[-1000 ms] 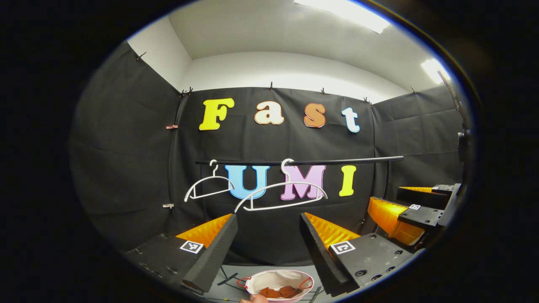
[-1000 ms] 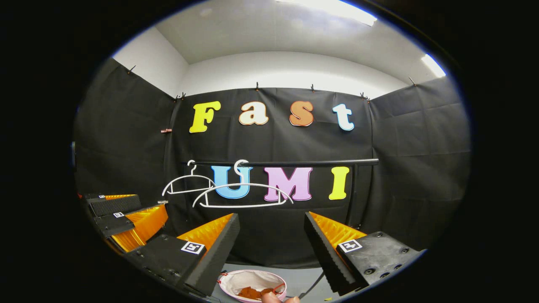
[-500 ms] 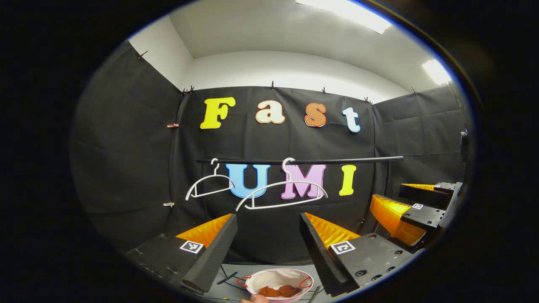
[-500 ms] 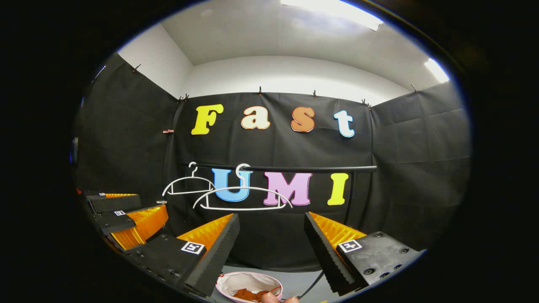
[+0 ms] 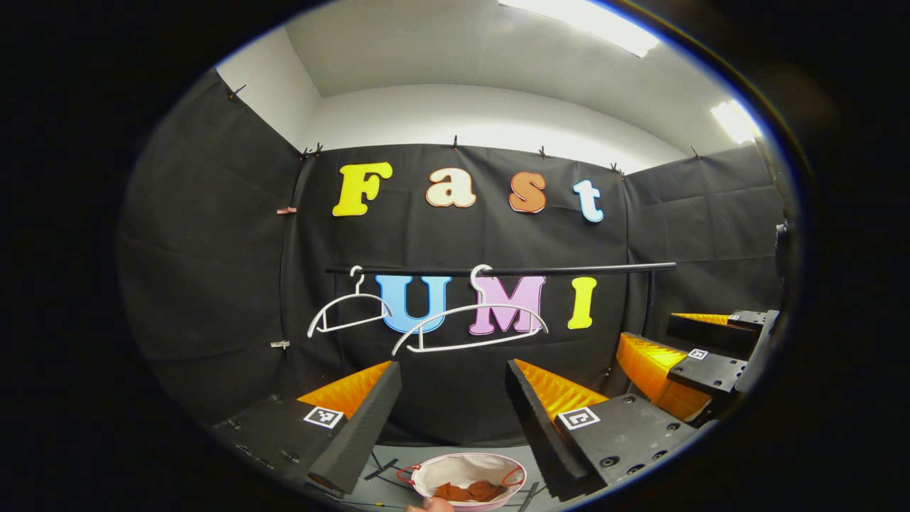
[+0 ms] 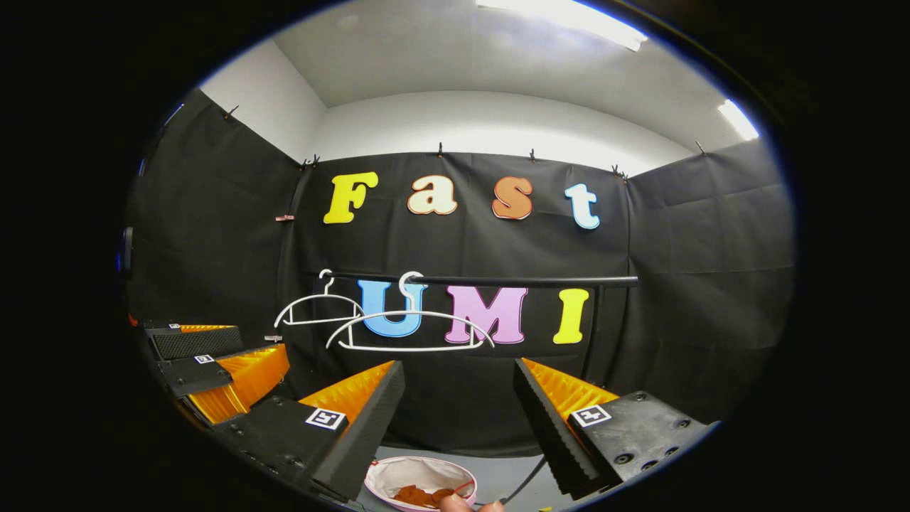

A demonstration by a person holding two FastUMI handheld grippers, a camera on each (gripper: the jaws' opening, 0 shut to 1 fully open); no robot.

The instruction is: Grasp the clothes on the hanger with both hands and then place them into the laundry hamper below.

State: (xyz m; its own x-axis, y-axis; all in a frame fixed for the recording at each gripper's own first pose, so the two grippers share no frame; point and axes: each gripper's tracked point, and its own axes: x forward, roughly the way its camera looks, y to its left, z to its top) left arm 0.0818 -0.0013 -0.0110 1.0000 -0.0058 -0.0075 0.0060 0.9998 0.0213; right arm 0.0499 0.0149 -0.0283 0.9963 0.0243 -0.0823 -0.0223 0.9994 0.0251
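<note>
Two bare white hangers (image 5: 470, 326) (image 6: 410, 328) hang from a black rail (image 5: 498, 271). Rust-brown clothes (image 5: 467, 491) (image 6: 419, 496) lie inside a round white hamper (image 5: 426, 475) (image 6: 384, 476) on the floor below. My left gripper (image 5: 453, 373) stands open, high above the hamper, with nothing between its fingers. My right gripper (image 6: 458, 372) is likewise open and holds nothing. The right gripper (image 5: 693, 355) also appears at the right of the left gripper view, and the left gripper (image 6: 213, 366) at the left of the right gripper view.
Black cloth walls close the booth on three sides. A smaller white hanger (image 5: 348, 311) (image 6: 318, 307) sits at the rail's left end. The rail's upright post (image 5: 648, 306) stands at the right. A fingertip (image 5: 430, 505) (image 6: 455, 503) shows at the bottom edge near the hamper.
Both views shifted only slightly; the grippers stay open and roughly in place. The clothes remain in the hamper and the hangers stay on the rail.
</note>
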